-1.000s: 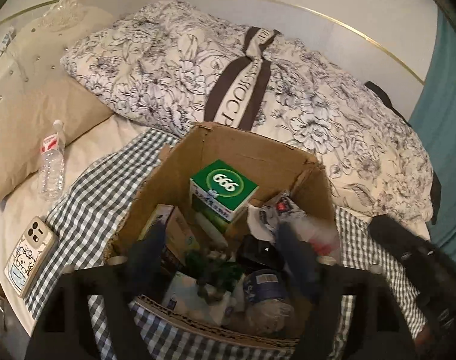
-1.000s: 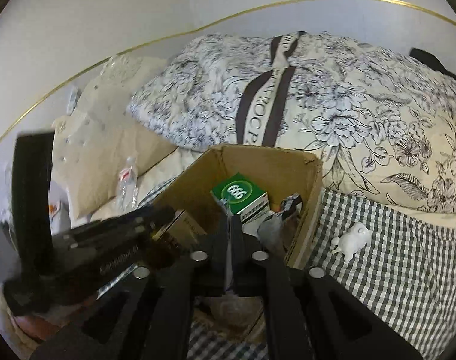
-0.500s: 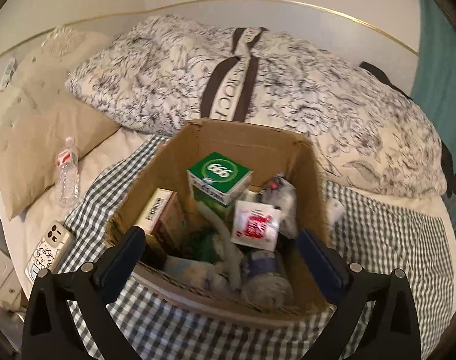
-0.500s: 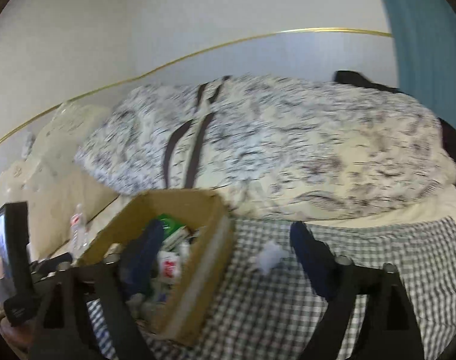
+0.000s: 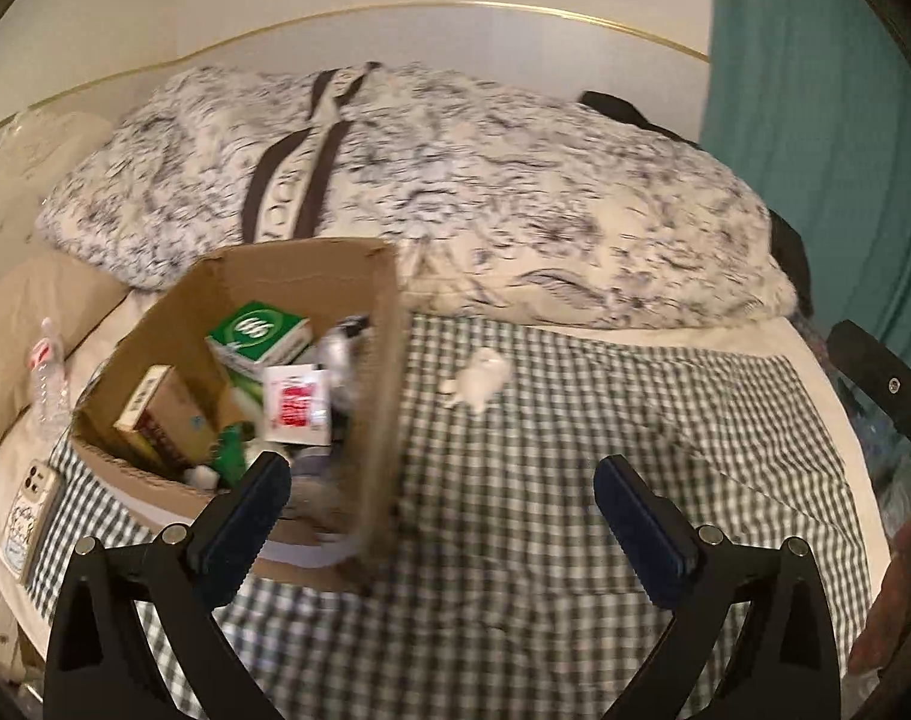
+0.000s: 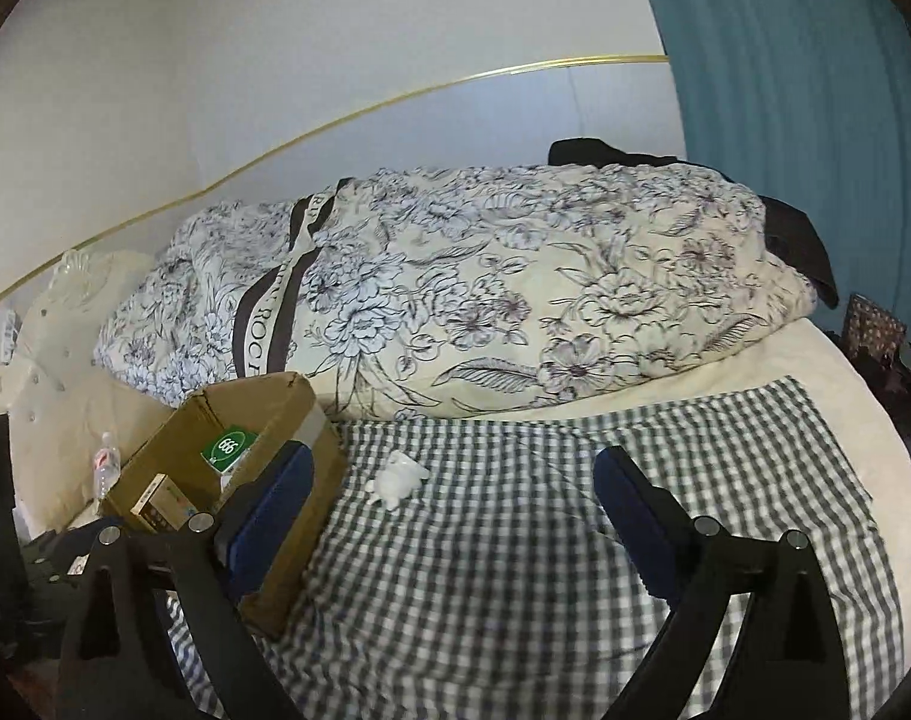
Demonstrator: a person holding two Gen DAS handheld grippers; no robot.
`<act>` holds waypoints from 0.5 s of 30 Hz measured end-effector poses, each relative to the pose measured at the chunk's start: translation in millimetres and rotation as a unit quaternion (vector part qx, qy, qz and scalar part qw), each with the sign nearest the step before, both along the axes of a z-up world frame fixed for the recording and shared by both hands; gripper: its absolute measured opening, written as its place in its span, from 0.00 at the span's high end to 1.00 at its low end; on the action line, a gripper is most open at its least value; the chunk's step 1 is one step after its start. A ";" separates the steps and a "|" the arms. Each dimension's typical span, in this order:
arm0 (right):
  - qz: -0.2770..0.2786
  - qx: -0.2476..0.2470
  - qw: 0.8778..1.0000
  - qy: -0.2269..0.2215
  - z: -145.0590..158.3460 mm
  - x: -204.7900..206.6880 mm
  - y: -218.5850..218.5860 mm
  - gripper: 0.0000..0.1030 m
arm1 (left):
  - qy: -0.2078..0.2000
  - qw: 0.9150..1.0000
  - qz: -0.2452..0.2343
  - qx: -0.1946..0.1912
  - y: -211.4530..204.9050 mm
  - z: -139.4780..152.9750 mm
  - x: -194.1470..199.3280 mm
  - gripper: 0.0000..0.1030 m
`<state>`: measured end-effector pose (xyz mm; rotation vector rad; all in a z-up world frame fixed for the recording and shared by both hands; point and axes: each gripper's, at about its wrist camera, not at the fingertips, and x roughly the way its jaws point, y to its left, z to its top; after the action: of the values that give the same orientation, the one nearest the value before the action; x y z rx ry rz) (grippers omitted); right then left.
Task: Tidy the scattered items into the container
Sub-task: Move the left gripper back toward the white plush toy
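A cardboard box (image 5: pixel 389 324) (image 6: pixel 263 414) stands on the checked cloth (image 5: pixel 575 480) at the left. It holds a green box (image 5: pixel 257 330), a red-and-white sachet (image 5: pixel 293 408), a brown carton (image 5: pixel 155 414) and other small items. A small white figurine (image 5: pixel 479 381) (image 6: pixel 395 480) lies on the cloth just right of the box. My left gripper (image 5: pixel 442 480) is open and empty over the box's right wall. My right gripper (image 6: pixel 454 465) is open and empty too, with the figurine beyond and between its fingertips.
A floral duvet (image 6: pixel 485 300) lies rolled up behind the cloth. A cream pillow (image 5: pixel 29 324), a water bottle (image 5: pixel 47 378) and a phone (image 5: pixel 26 516) sit left of the box. A teal curtain (image 6: pixel 785 90) hangs at the right. A hand (image 5: pixel 893 600) shows at the lower right.
Both grippers swung right, away from above the box. The right jaws, shut on a thin packet before, now stand wide. The left jaws widened. The red-and-white sachet now lies in the box.
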<state>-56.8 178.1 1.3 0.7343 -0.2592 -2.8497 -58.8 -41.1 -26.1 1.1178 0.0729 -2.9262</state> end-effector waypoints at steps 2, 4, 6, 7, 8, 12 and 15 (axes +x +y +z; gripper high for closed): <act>-0.004 -0.002 1.000 0.002 0.2 5.9 6.8 0.08 | -0.003 1.000 -0.007 0.000 13.7 -0.8 -3.1 0.00; -0.006 -0.006 1.000 0.004 -1.9 10.2 15.7 0.08 | -0.006 1.000 -0.013 0.005 23.1 -3.8 -6.4 0.00; -0.012 -0.008 1.000 0.002 -6.3 11.5 24.1 0.08 | -0.010 1.000 -0.017 0.004 33.1 -7.9 -11.4 0.00; -0.014 -0.008 1.000 0.000 -9.5 11.5 27.8 0.08 | -0.013 1.000 -0.021 0.001 38.1 -10.5 -15.4 0.00; -0.017 -0.008 1.000 -0.004 -12.6 9.7 32.0 0.08 | -0.014 1.000 -0.024 -0.002 42.0 -13.1 -18.9 0.00; -0.034 -0.005 0.999 -0.017 -25.6 -0.4 48.3 0.08 | -0.026 0.999 -0.026 -0.004 53.6 -28.7 -42.2 0.00; -0.041 -0.001 0.999 -0.025 -37.1 -14.0 58.9 0.08 | -0.027 0.999 -0.025 -0.006 59.7 -39.9 -59.1 0.00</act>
<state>-70.8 237.0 -35.7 0.8128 -0.3059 -2.9107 -117.9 18.6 -66.0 1.2155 0.0280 -2.9336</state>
